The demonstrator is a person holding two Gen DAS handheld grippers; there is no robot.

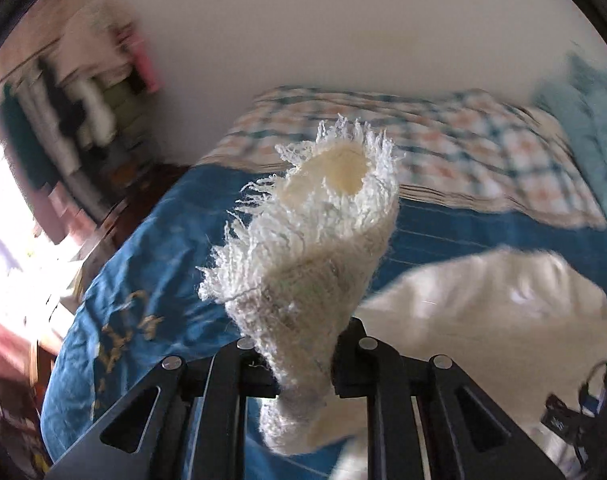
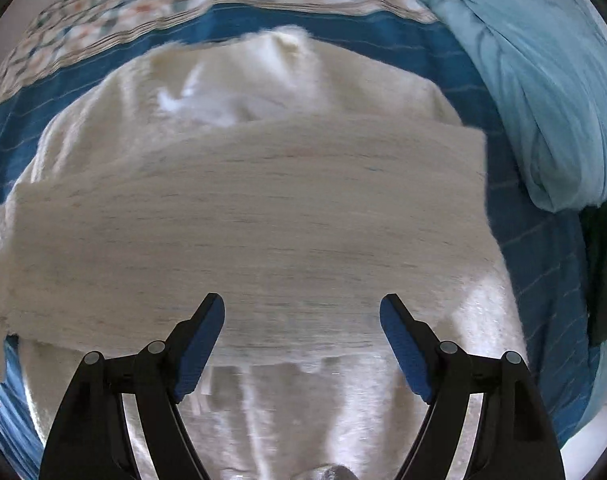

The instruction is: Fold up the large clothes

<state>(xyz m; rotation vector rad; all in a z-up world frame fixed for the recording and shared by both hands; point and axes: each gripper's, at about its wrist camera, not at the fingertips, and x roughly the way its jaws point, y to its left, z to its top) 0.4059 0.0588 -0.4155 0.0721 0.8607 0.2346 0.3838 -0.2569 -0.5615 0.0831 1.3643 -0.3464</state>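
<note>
A large cream knitted garment (image 2: 263, 208) lies spread on the blue bed cover (image 2: 535, 264), with a folded band across its middle. My left gripper (image 1: 303, 364) is shut on a fringed sleeve end of the cream garment (image 1: 315, 240) and holds it raised above the bed; the rest of the garment (image 1: 483, 300) lies at the lower right. My right gripper (image 2: 302, 320) is open and empty, just above the garment's near part, its blue pads (image 2: 201, 344) apart.
A checked blanket (image 1: 443, 136) lies at the bed's far end. A light blue bundle of fabric (image 2: 543, 80) lies on the right side of the bed. Shelves with clothes (image 1: 75, 120) stand left of the bed. A plain wall (image 1: 343, 20) is behind.
</note>
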